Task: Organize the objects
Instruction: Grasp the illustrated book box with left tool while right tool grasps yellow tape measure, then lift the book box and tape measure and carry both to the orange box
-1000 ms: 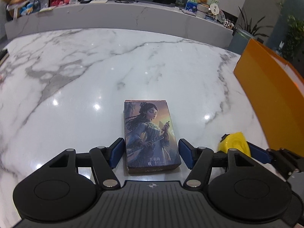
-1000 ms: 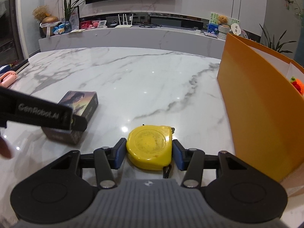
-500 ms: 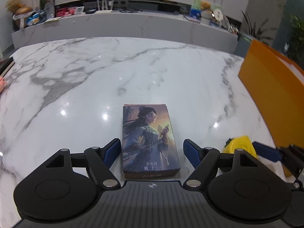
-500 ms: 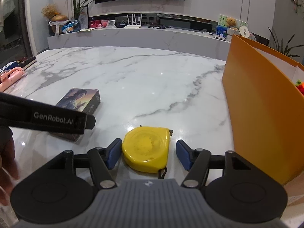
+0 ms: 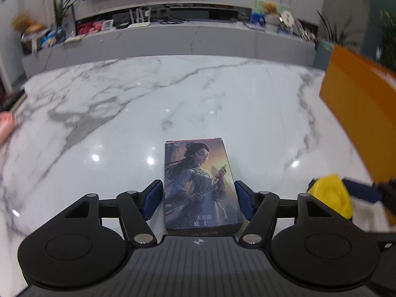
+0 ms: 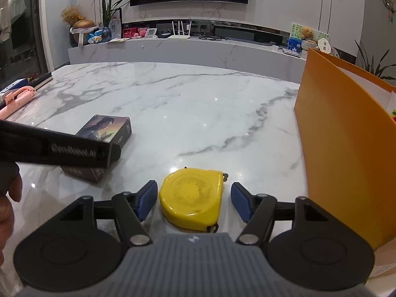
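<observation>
A card box with a painted woman [image 5: 200, 185] lies flat on the marble table between the fingers of my left gripper [image 5: 199, 201]. The pads stand close to its sides; I cannot tell if they touch. The box also shows in the right wrist view [image 6: 104, 133], partly behind the left gripper's arm. A yellow tape measure [image 6: 191, 204] lies on the table between the fingers of my right gripper [image 6: 194, 204], which is open with gaps on both sides. The tape measure also shows in the left wrist view [image 5: 330, 198].
An orange box [image 6: 346, 143] stands open on the right, close to my right gripper, with something colourful inside. A pink object [image 6: 17, 99] and dark books lie at the table's left edge. A long counter with clutter runs behind the table.
My right gripper has opened and let go of the yellow tape measure, which now rests on the table. My left gripper has closed in towards the card box.
</observation>
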`<state>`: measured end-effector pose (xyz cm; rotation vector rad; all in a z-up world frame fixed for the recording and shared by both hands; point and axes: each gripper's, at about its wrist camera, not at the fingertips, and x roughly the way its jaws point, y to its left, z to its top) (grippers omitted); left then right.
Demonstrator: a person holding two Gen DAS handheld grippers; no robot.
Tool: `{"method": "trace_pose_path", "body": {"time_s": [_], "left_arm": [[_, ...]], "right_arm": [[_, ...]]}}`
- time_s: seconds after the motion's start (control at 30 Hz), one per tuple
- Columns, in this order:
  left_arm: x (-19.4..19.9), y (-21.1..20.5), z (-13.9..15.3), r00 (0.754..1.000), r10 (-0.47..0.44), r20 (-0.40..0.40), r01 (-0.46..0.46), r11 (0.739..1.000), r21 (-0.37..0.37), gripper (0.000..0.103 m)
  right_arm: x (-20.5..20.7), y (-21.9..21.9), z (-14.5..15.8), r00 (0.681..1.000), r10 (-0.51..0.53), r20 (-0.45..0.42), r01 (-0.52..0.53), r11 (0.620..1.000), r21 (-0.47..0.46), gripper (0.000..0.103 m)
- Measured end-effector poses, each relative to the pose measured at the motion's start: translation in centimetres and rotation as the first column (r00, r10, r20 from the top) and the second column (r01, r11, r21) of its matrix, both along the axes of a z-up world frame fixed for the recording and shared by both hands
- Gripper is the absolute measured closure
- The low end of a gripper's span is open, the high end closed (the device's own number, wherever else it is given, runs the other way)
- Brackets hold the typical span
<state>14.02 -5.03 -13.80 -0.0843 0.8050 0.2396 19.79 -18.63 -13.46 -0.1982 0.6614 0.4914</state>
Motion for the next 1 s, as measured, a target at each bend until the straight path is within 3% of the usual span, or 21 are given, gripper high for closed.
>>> {"method": "trace_pose_path", "body": {"time_s": [0.07,0.13,0.57,1.0], "left_arm": [[0.0,0.0,0.0,1.0,0.002,0.0,-0.002,1.0,-0.012,0.033],[0.0,0.1,0.1,1.0,0.007,-0.007,-0.007,1.0,-0.02,0.035],[-1.4,-1.0,1.1,1.0,0.011,-0.018,-0.011,1.0,-0.028,0.036],[-3.1,-2.5,7.2,0.998,0.01,0.07,-0.012,1.0,0.025,0.037]], "right_arm": [[0.0,0.0,0.0,1.0,0.001,-0.004,-0.001,1.0,-0.002,0.037],[-0.1,0.0,0.2,1.0,0.009,-0.004,-0.009,1.0,-0.003,0.048],[-1.3,-1.2,0.8,0.999,-0.001,-0.038,0.0,1.0,-0.005,0.048],[-2.8,-2.3,6.2,0.999,0.024,0.049,-0.028,0.997,0.068,0.048]]}}
